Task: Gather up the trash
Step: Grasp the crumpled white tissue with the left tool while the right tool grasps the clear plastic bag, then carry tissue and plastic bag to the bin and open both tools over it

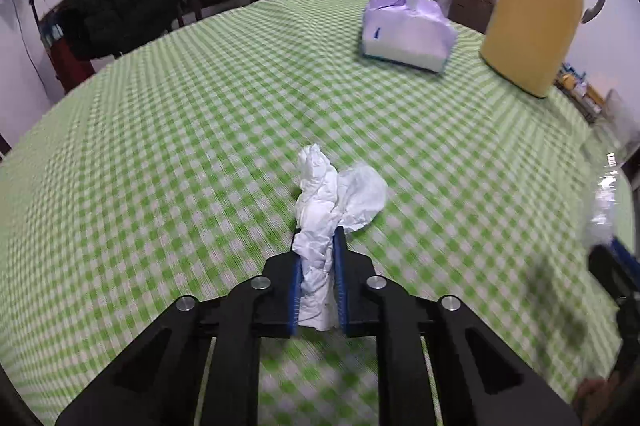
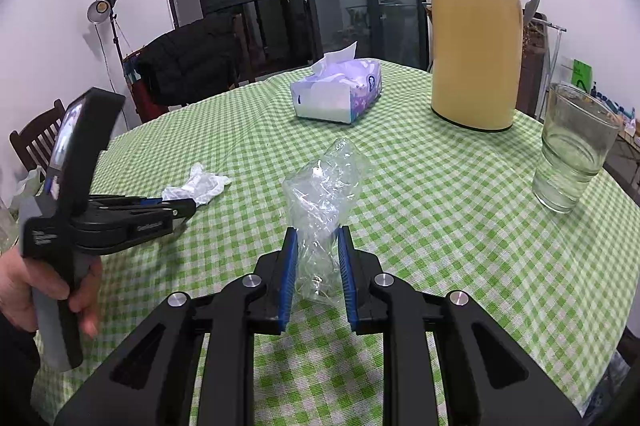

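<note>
left gripper (image 1: 317,266) clamps crumpled tissue (image 1: 328,222) at lower center; right gripper (image 2: 317,262) clamps clear plastic wrap (image 2: 324,201) above desk (image 2: 440,193). tissue box (image 2: 338,91), thermos (image 2: 476,37), glass (image 2: 572,149) upper right.

tissue wad (image 1: 320,226) x1 | plastic wrap (image 2: 322,201) x1 | tissue pack (image 2: 338,91) x1 | jug (image 2: 476,25) x1 | glass (image 2: 572,149) x1

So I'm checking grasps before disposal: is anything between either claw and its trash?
Nothing visible: the left claw is shut on the crumpled tissue, the right claw on the clear plastic wrap.
</note>
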The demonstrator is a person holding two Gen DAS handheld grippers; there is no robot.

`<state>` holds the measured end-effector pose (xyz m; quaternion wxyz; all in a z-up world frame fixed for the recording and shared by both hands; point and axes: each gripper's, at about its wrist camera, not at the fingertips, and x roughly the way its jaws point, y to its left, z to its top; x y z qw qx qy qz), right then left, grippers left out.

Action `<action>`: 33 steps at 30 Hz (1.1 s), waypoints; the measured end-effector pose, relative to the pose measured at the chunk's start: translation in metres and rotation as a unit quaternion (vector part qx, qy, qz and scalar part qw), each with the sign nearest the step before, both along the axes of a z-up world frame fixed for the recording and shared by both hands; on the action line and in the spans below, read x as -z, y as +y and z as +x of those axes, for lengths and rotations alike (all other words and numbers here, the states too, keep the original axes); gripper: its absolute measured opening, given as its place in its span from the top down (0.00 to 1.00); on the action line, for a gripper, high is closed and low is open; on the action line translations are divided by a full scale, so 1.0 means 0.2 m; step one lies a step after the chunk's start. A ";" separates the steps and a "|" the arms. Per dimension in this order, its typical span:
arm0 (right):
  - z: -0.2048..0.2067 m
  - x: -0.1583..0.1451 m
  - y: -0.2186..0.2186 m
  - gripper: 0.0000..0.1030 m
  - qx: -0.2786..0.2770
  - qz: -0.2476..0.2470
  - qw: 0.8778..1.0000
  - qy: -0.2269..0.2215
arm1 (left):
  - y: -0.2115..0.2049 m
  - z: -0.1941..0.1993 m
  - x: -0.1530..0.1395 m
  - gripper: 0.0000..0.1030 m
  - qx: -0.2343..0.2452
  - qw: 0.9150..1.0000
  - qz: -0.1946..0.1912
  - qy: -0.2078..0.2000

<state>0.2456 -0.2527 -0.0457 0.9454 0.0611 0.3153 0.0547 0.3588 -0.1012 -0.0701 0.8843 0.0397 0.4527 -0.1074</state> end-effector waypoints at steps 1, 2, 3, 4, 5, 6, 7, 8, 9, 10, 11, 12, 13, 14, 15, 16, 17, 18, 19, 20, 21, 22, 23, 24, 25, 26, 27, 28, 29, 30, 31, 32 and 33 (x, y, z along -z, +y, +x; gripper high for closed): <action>-0.01 0.00 0.00 0.80 0.000 0.001 1.000 -0.001 | 0.02 -0.03 -0.02 0.90 -0.002 1.000 -0.003 -0.004; -0.01 0.00 0.01 0.80 0.000 0.000 1.000 -0.001 | 0.03 -0.05 -0.04 0.90 -0.006 1.000 -0.004 -0.010; -0.01 0.00 0.01 0.80 0.000 -0.001 1.000 -0.002 | 0.04 -0.07 -0.06 0.90 -0.009 1.000 -0.006 -0.015; -0.02 -0.01 0.02 0.80 -0.003 -0.004 1.000 -0.002 | 0.05 -0.10 -0.08 0.90 -0.014 1.000 -0.011 -0.019; -0.02 -0.01 0.03 0.80 -0.005 -0.006 1.000 -0.003 | 0.06 -0.12 -0.11 0.90 -0.017 0.999 -0.016 -0.023; -0.02 -0.01 0.04 0.80 -0.008 -0.007 1.000 -0.005 | 0.06 -0.14 -0.13 0.90 -0.021 0.999 -0.020 -0.027; -0.03 -0.01 0.04 0.80 -0.012 -0.007 1.000 -0.008 | 0.07 -0.17 -0.16 0.90 -0.025 0.999 -0.024 -0.031; -0.04 -0.02 0.04 0.80 -0.014 -0.006 1.000 -0.013 | 0.08 -0.17 -0.18 0.90 -0.027 0.999 -0.026 -0.033; -0.05 -0.02 0.04 0.80 -0.015 -0.011 1.000 -0.016 | 0.09 -0.20 -0.21 0.90 -0.030 0.998 -0.030 -0.038; -0.07 -0.02 0.04 0.80 -0.014 -0.020 1.000 -0.018 | 0.08 -0.23 -0.24 0.90 -0.033 0.998 -0.034 -0.039; -0.09 -0.03 0.03 0.80 -0.010 -0.022 0.999 -0.021 | 0.08 -0.24 -0.27 0.90 -0.035 0.998 -0.040 -0.038; -0.11 -0.03 0.02 0.80 -0.007 -0.020 0.999 -0.024 | 0.09 -0.25 -0.29 0.90 -0.035 0.998 -0.048 -0.037; -0.15 -0.04 0.00 0.80 -0.006 -0.016 1.000 -0.025 | 0.08 -0.29 -0.32 0.90 -0.035 0.997 -0.058 -0.039; -0.18 -0.05 -0.02 0.80 -0.004 -0.016 0.999 -0.027 | 0.08 -0.31 -0.34 0.90 -0.035 0.997 -0.061 -0.042; -0.23 -0.07 -0.06 0.80 0.002 -0.019 0.999 -0.035 | 0.09 -0.34 -0.36 0.90 -0.034 0.996 -0.063 -0.046; -0.26 -0.09 -0.08 0.80 0.006 -0.022 0.999 -0.042 | 0.07 -0.38 -0.39 0.90 -0.031 0.996 -0.065 -0.051; -0.30 -0.11 -0.13 0.80 0.013 -0.025 0.998 -0.050 | 0.06 -0.41 -0.41 0.90 -0.026 0.996 -0.067 -0.055; -0.34 -0.14 -0.17 0.80 0.021 -0.026 0.998 -0.057 | 0.02 -0.44 -0.43 0.90 -0.020 0.996 -0.070 -0.059; -0.40 -0.17 -0.25 0.80 0.031 -0.025 0.997 -0.065 | -0.04 -0.47 -0.46 0.90 -0.012 0.995 -0.073 -0.064; -0.44 -0.19 -0.31 0.80 0.041 -0.025 0.996 -0.071 | -0.08 -0.50 -0.47 0.90 -0.007 0.995 -0.075 -0.067; -0.48 -0.21 -0.38 0.80 0.052 -0.025 0.995 -0.076 | -0.14 -0.54 -0.50 0.90 0.005 0.995 -0.076 -0.072; -0.54 -0.23 -0.48 0.80 0.068 -0.023 0.994 -0.081 | -0.20 -0.58 -0.51 0.90 0.015 0.994 -0.075 -0.077; -0.59 -0.24 -0.58 0.80 0.084 -0.020 0.993 -0.084 | -0.25 -0.60 -0.52 0.90 0.023 0.994 -0.073 -0.082; -0.64 -0.25 -0.66 0.80 0.097 -0.017 0.991 -0.085 | -0.30 -0.63 -0.54 0.90 0.034 0.993 -0.072 -0.086; -0.68 -0.25 -0.72 0.80 0.109 -0.015 0.990 -0.086 | -0.39 -0.66 -0.56 0.90 0.047 0.992 -0.074 -0.092; -0.73 -0.25 -0.80 0.80 0.122 -0.011 0.989 -0.088 | -0.48 -0.68 -0.58 0.90 0.060 0.991 -0.076 -0.096; -0.79 -0.24 -0.90 0.80 0.137 -0.005 0.987 -0.088 | -0.53 -0.69 -0.58 0.90 0.071 0.990 -0.077 -0.098; -0.82 -0.23 -0.96 0.80 0.146 0.000 0.986 -0.087 | -0.62 -0.72 -0.60 0.90 0.087 0.988 -0.079 -0.099; -0.86 -0.21 -1.04 0.80 0.157 0.007 0.984 -0.084 | -0.69 -0.74 -0.60 0.90 0.099 0.987 -0.080 -0.097; -0.89 -0.20 -1.08 0.80 0.164 0.010 0.983 -0.082 | -0.76 -0.76 -0.60 0.90 0.109 0.986 -0.081 -0.095; -0.93 -0.19 -1.15 0.80 0.176 0.010 0.981 -0.081 | -0.85 -0.78 -0.60 0.90 0.121 0.985 -0.079 -0.093; -0.96 -0.18 -1.20 0.80 0.185 0.010 0.980 -0.080 | -0.92 -0.80 -0.60 0.90 0.131 0.984 -0.078 -0.091; -1.00 -0.16 -1.26 0.80 0.195 0.013 0.978 -0.078 | -0.98 -0.82 -0.59 0.90 0.138 0.983 -0.077 -0.090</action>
